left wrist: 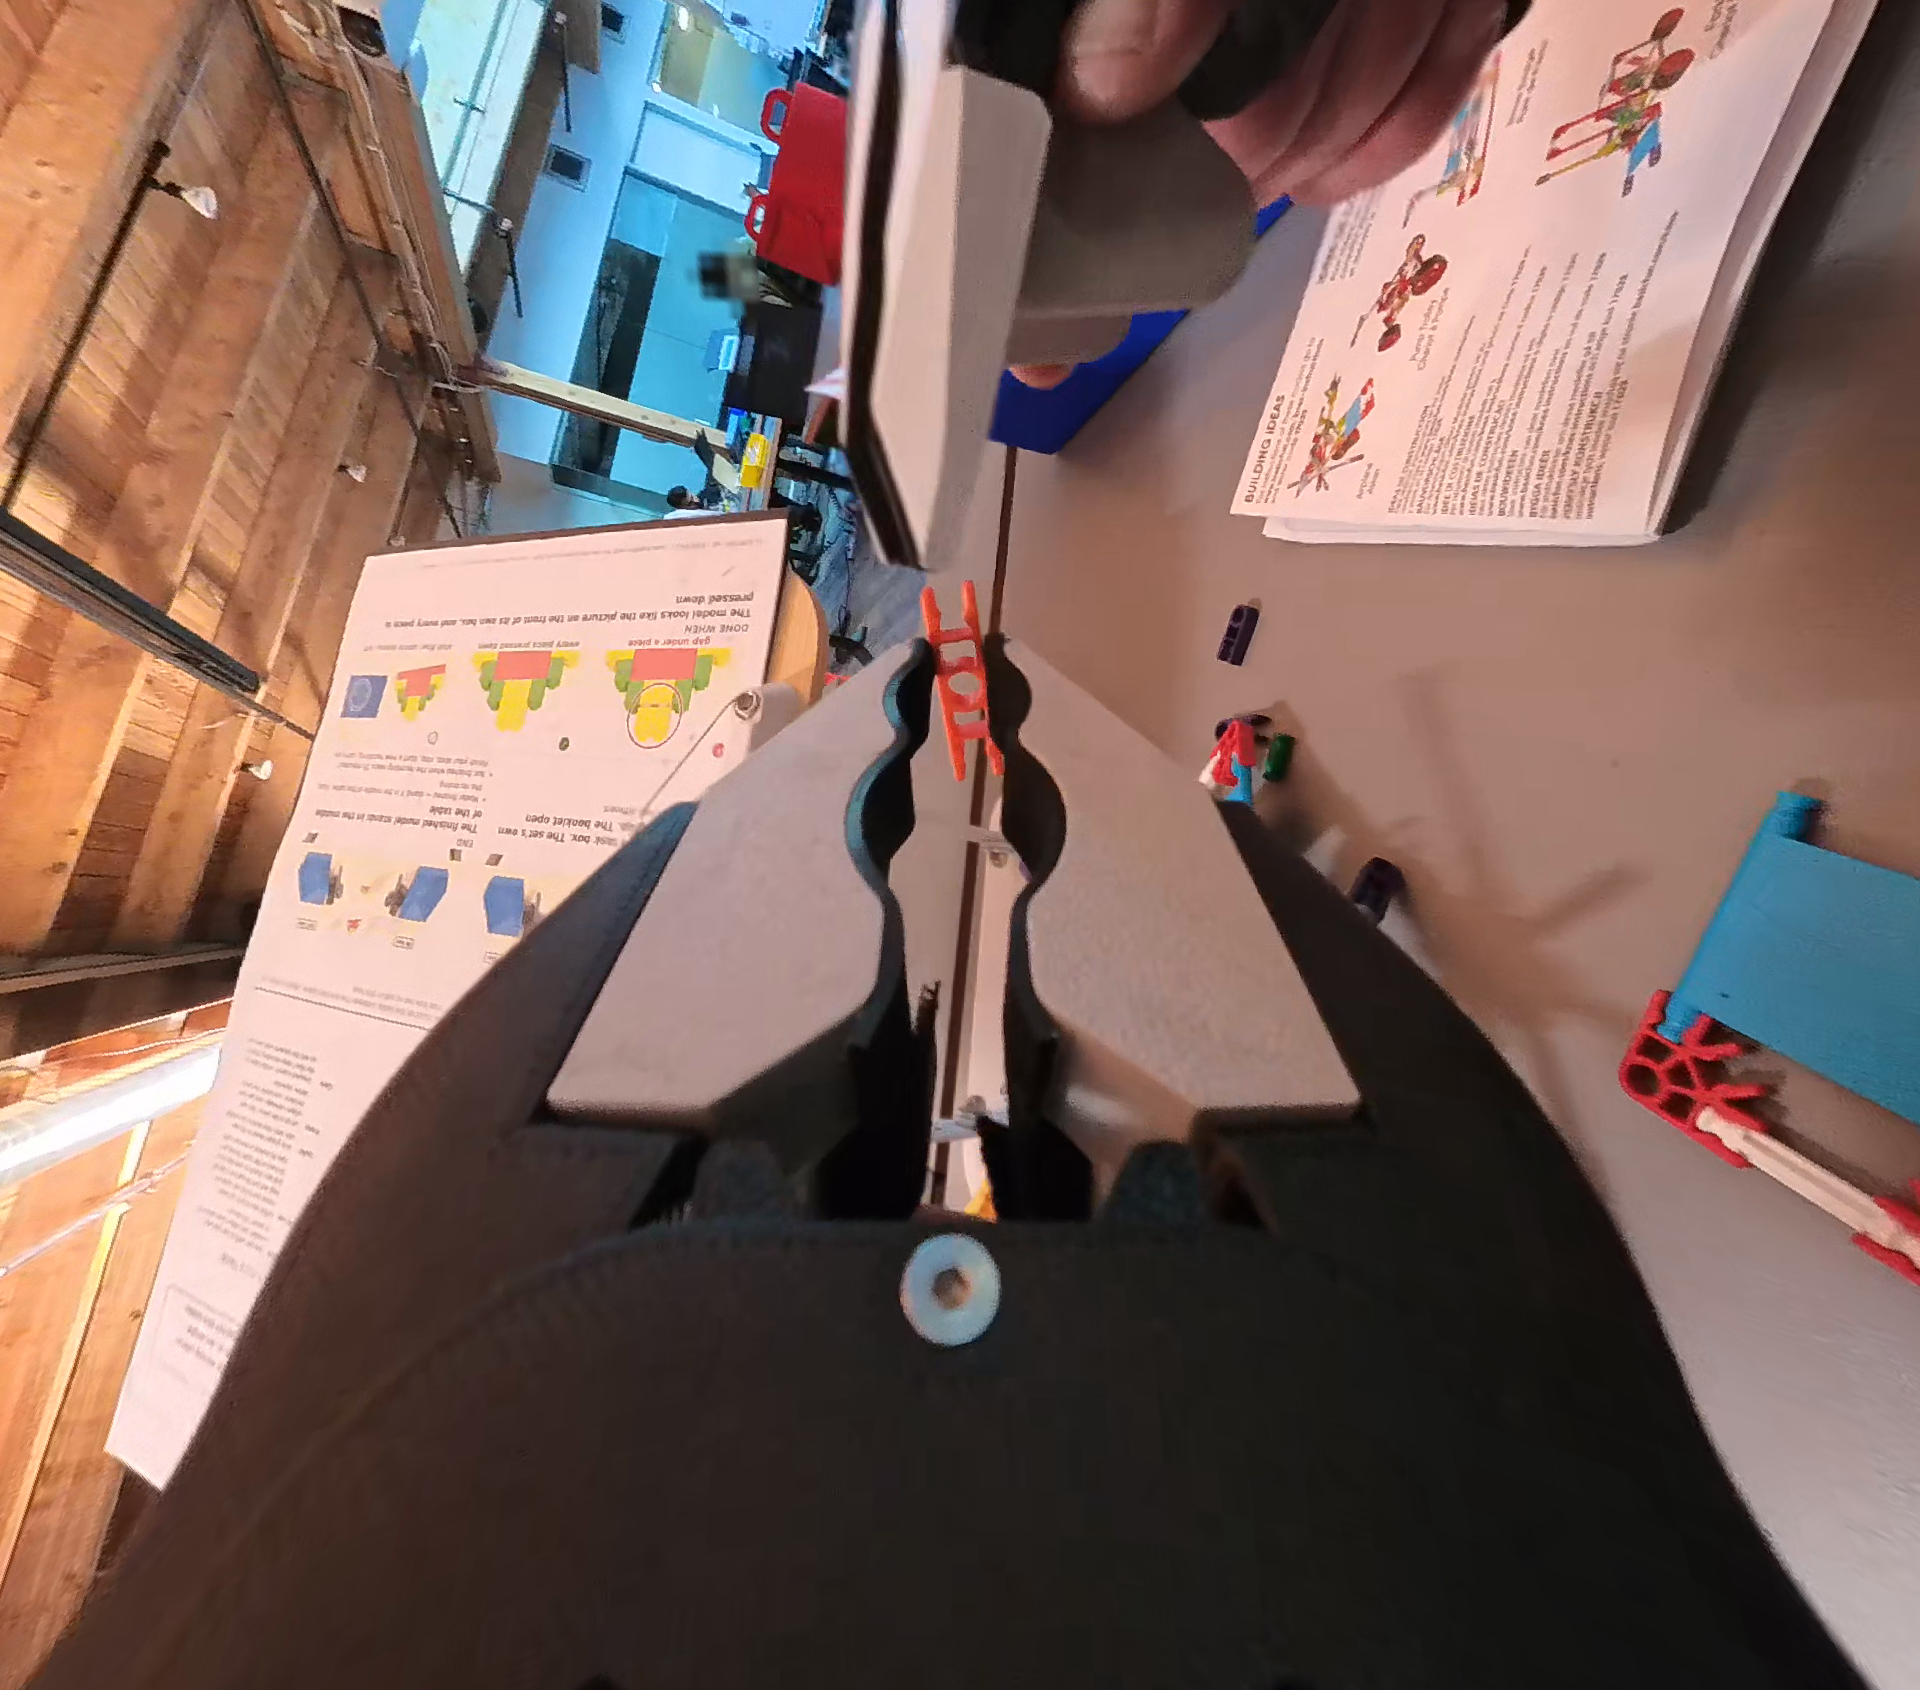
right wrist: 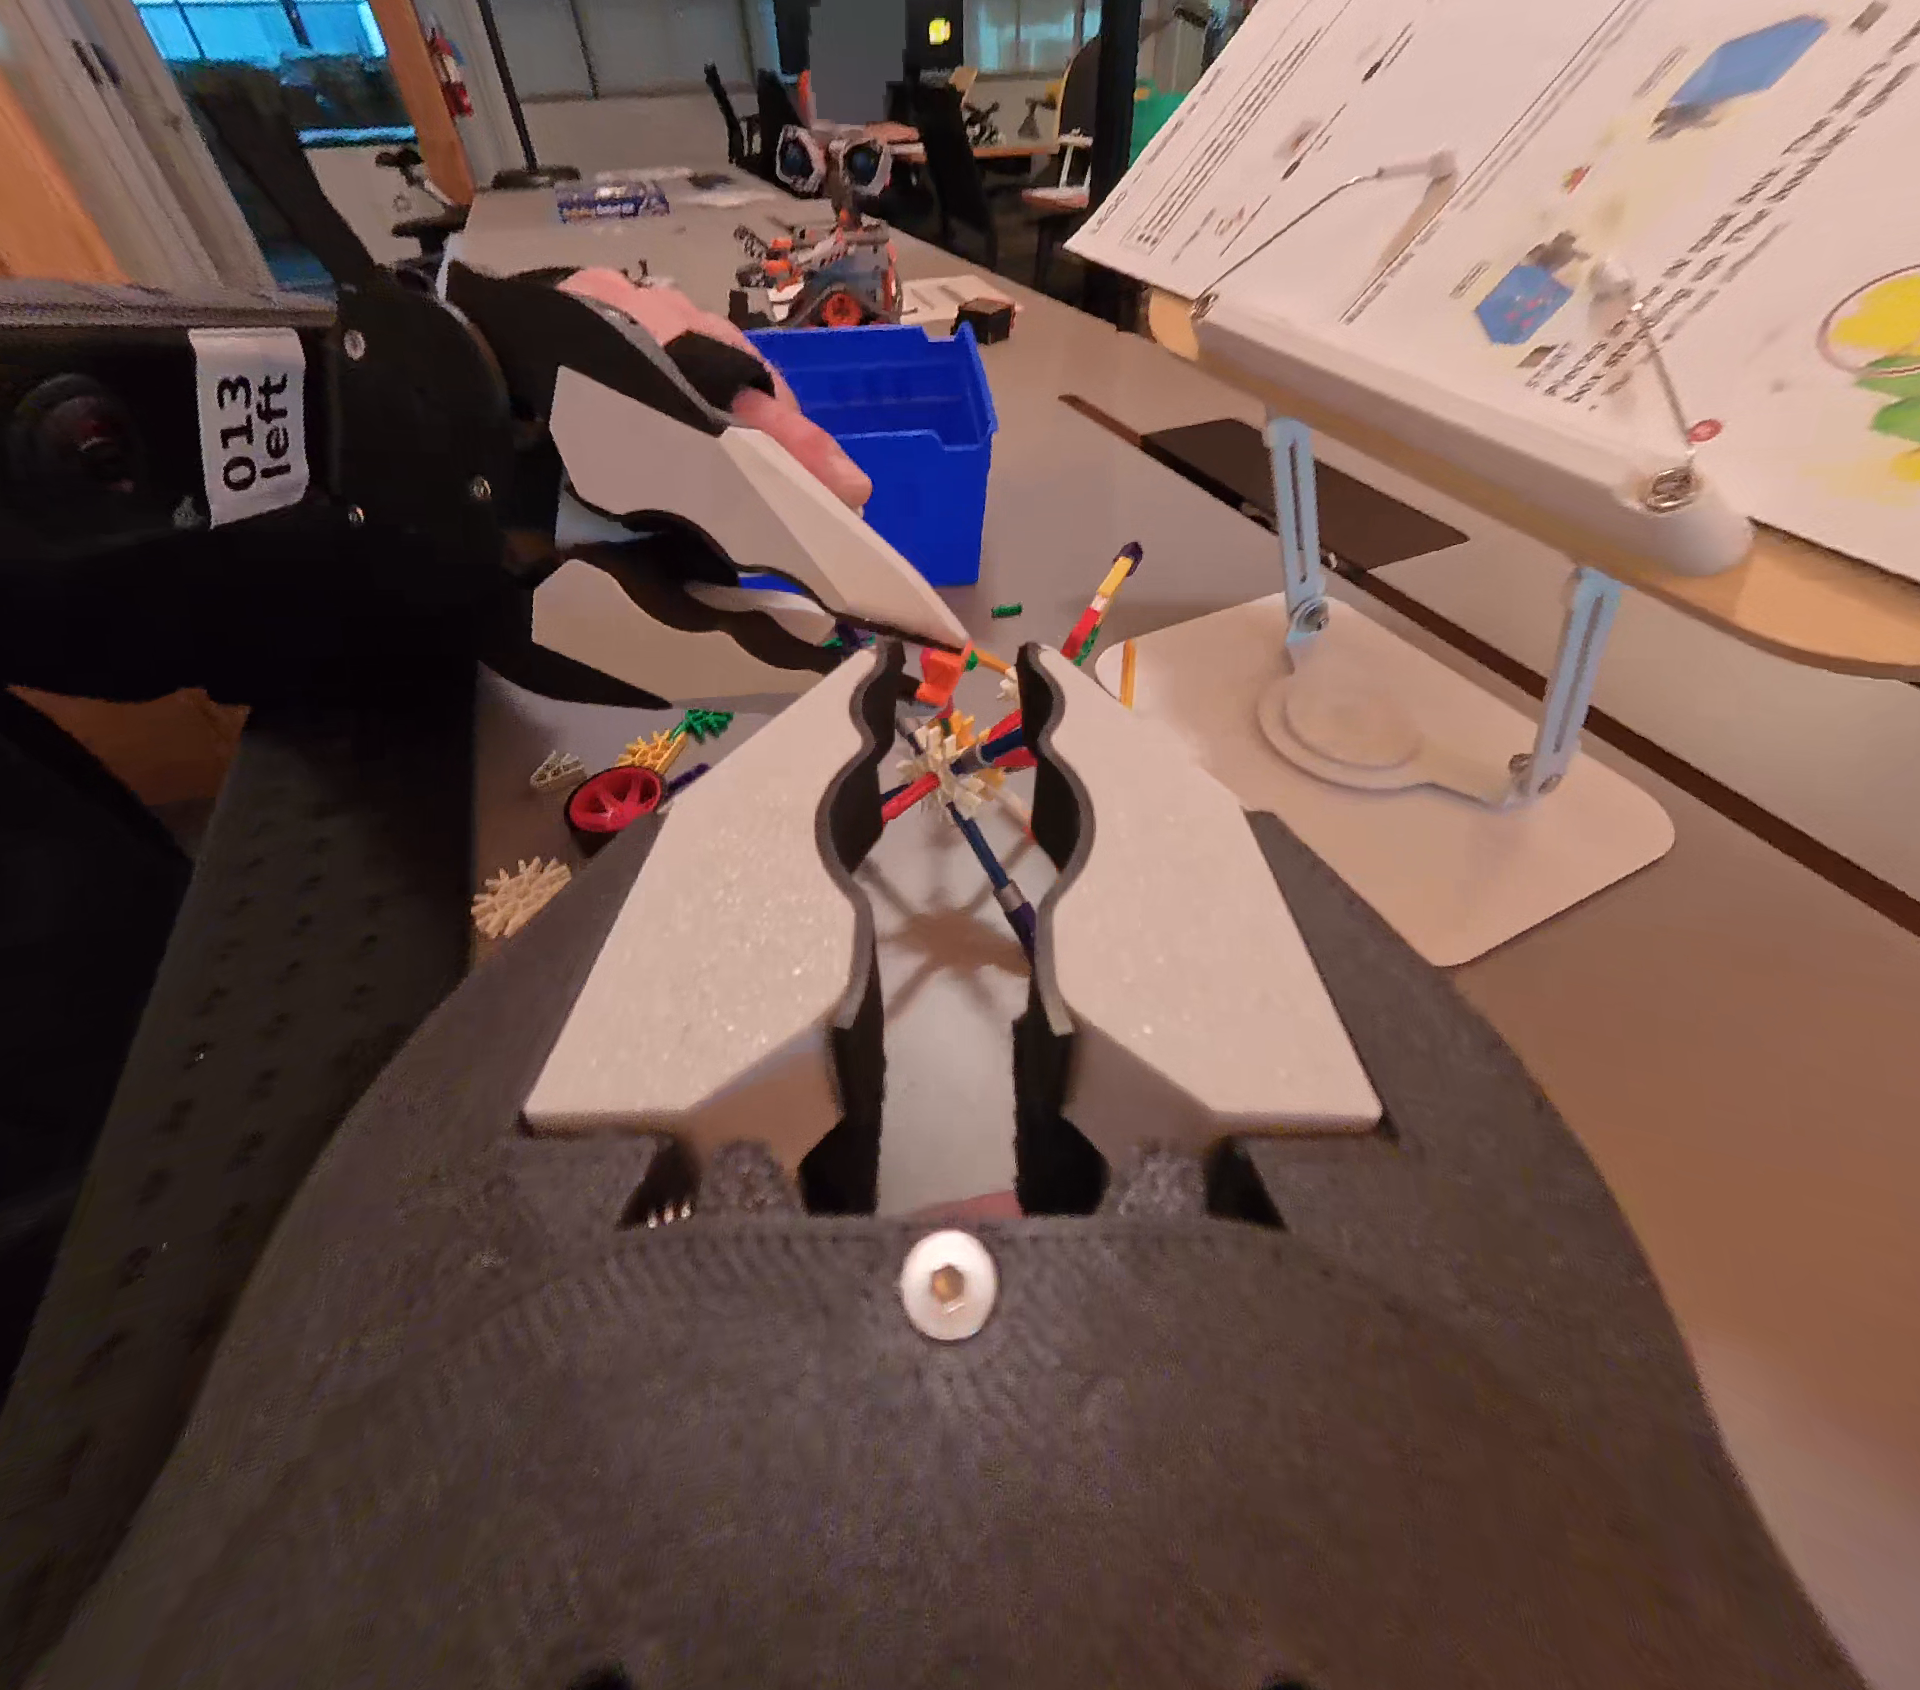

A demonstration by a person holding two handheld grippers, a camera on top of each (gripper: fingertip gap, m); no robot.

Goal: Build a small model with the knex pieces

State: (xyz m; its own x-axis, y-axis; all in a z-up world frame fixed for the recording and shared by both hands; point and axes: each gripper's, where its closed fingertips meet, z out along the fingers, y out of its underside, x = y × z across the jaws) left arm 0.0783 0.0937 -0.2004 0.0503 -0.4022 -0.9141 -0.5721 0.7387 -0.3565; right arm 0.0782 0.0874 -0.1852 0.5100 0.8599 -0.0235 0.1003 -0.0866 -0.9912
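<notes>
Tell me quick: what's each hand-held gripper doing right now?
Left hand-held gripper: closed on a small orange connector piece.
Right hand-held gripper: open, jaws either side of the rod-and-connector model, not clamping it.

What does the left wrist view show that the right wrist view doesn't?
Only the left wrist view: an open instruction booklet, a blue panel and a red connector on the table.

Only the right wrist view: a rod-and-connector model between the right gripper's jaws, and a red wheel.

Both: the orange connector in the left gripper, the blue bin and the propped sheet.
</notes>
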